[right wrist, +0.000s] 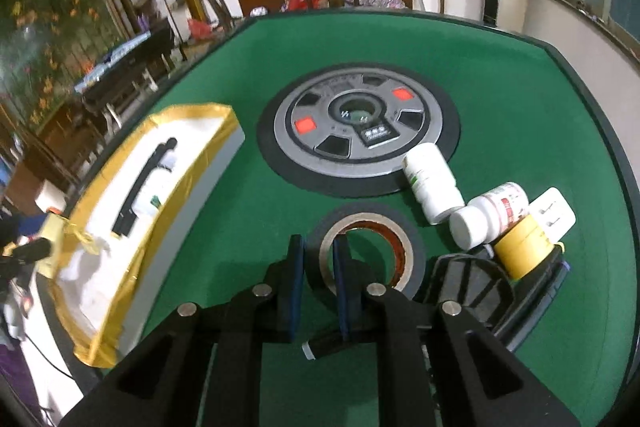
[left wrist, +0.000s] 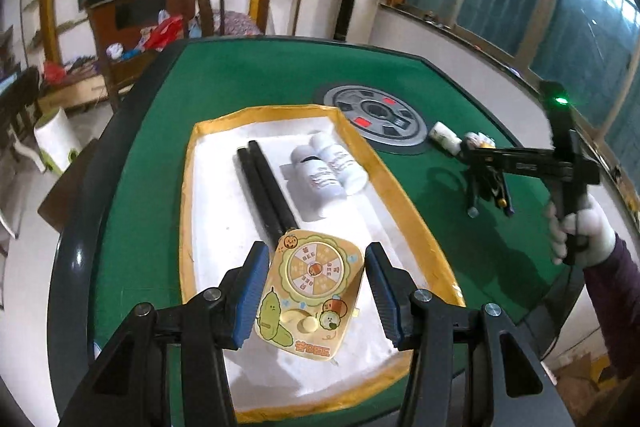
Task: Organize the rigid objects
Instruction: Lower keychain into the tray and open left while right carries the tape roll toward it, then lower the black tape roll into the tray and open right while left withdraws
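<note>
Tape roll [right wrist: 366,247]: stiff, light ring, wall pinched between right tongs [right wrist: 318,287]. Toy card [left wrist: 310,291], flat, slick, in tray [left wrist: 404,195]; left tongs [left wrist: 316,291] apart around it.

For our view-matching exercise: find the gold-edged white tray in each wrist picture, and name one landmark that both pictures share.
Left wrist view: the tray fills the lower centre, just ahead of the open left gripper.
Right wrist view: the tray lies at the left edge, seen from its side.
Shared landmark: the grey round dial set in the green table top.
</note>
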{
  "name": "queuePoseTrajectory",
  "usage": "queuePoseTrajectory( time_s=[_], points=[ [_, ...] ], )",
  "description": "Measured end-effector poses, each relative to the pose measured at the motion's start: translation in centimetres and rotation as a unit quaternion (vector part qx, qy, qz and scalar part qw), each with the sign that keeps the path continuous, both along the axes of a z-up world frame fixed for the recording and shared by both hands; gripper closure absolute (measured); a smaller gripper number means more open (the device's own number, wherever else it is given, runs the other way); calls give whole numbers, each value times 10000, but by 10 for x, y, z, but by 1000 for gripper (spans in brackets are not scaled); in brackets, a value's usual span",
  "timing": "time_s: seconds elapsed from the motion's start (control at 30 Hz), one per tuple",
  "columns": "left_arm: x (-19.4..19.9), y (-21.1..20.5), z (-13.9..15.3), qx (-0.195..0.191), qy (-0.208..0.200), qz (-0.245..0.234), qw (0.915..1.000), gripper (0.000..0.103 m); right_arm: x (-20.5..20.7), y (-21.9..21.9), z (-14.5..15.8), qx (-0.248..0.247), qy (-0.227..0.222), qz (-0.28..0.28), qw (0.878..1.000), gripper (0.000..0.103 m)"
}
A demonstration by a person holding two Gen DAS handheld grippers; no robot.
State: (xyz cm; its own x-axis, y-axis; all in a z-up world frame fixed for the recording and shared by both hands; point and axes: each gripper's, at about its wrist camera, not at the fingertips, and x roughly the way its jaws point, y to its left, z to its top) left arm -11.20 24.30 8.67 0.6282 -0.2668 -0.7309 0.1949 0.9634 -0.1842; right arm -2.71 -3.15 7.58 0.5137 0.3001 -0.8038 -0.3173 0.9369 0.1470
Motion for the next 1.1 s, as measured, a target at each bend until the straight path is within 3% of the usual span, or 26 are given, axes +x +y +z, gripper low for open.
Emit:
queuePoseTrajectory(
  time_s=[0.27,0.67,1.0,1.1],
  points=[
    [15,18,-13,-261,194,275,9991,50,-2,-5,14,186,-90,-91,9997,89],
    [77,32,-27,-229,702,597,9955,50,-31,95,40,257,-335,1047,9936,89],
    [134,42,-43,-95,1098,1197,9867,50,-42,146,25,116,-195,1477,9888,89],
    [145,48,-46,-113,1039,1477,9835,50,-46,155,20,64,-114,1574,9874,89]
  ],
)
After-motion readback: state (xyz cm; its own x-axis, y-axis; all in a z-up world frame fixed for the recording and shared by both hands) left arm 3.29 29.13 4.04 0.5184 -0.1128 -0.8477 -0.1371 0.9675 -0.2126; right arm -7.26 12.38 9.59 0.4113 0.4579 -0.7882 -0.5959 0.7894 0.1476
